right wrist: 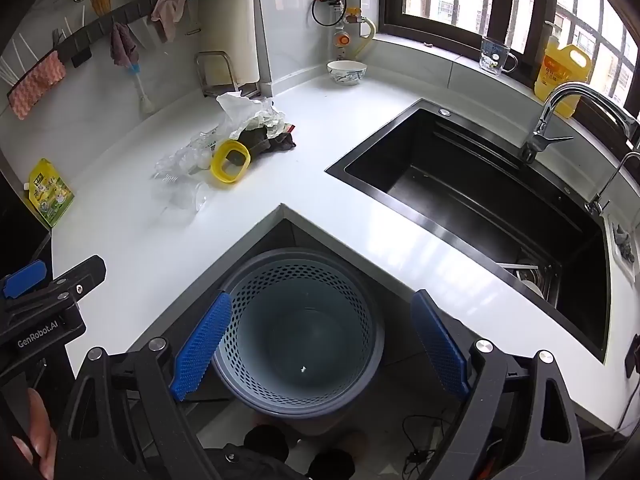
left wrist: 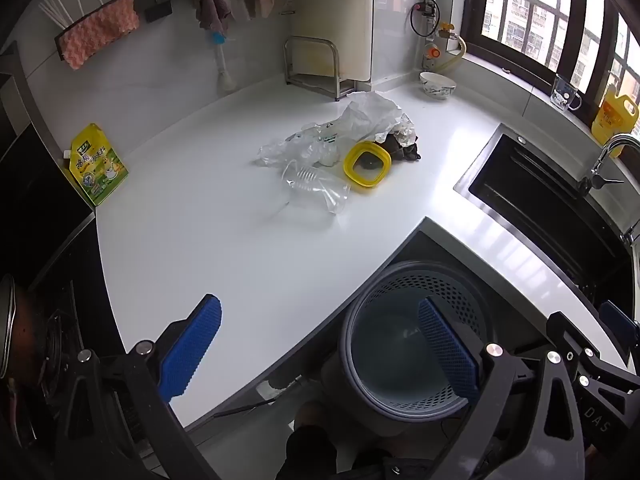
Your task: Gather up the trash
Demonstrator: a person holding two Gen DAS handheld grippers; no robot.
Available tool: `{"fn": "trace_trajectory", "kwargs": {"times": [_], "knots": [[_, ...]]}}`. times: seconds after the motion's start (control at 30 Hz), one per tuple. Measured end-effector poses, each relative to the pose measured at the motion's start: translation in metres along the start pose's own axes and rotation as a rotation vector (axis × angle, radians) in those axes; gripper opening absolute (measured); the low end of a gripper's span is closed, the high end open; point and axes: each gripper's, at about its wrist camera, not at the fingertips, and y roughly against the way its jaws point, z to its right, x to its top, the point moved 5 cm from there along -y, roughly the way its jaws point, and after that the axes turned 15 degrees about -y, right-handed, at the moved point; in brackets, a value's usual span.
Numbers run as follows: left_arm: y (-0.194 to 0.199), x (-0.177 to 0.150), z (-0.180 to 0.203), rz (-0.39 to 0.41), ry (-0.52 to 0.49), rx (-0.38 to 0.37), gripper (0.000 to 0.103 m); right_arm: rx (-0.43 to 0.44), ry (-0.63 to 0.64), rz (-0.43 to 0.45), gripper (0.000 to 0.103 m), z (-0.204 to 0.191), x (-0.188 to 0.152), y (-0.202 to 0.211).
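Observation:
A heap of trash lies on the white counter (left wrist: 208,248): a crumpled white bag (left wrist: 370,114), clear plastic wrap (left wrist: 296,148), a clear plastic cup (left wrist: 316,188), a yellow lid (left wrist: 367,163) and a dark rag (left wrist: 402,148). The same heap shows in the right wrist view, with the yellow lid (right wrist: 231,160) and crumpled bag (right wrist: 244,114). A grey perforated bin (right wrist: 298,332) stands on the floor in the counter's inner corner. My left gripper (left wrist: 320,344) is open and holds nothing, near the counter's edge. My right gripper (right wrist: 320,344) hangs open above the bin (left wrist: 412,340), nothing in it.
A black sink (right wrist: 472,196) with a chrome tap (right wrist: 556,116) lies to the right. A yellow-green pouch (left wrist: 98,164) leans at the counter's left end. At the back stand a bowl (left wrist: 437,85), a metal rack (left wrist: 316,68), a glass mug (right wrist: 495,56) and a yellow jug (right wrist: 564,76).

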Motion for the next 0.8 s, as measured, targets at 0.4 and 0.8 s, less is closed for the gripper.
{"fn": "trace_trajectory", "kwargs": {"times": [0.4, 0.8], "knots": [[-0.0004, -0.0001, -0.0001, -0.004, 0.0, 0.002, 0.097, -0.002, 0.003, -0.001, 0.087, 0.0016, 0.0003, 0.0001], [-0.0001, -0.0001, 0.0, -0.003, 0.0, 0.0, 0.097, -0.003, 0.004, 0.001, 0.087, 0.004, -0.0023, 0.0028]]}}
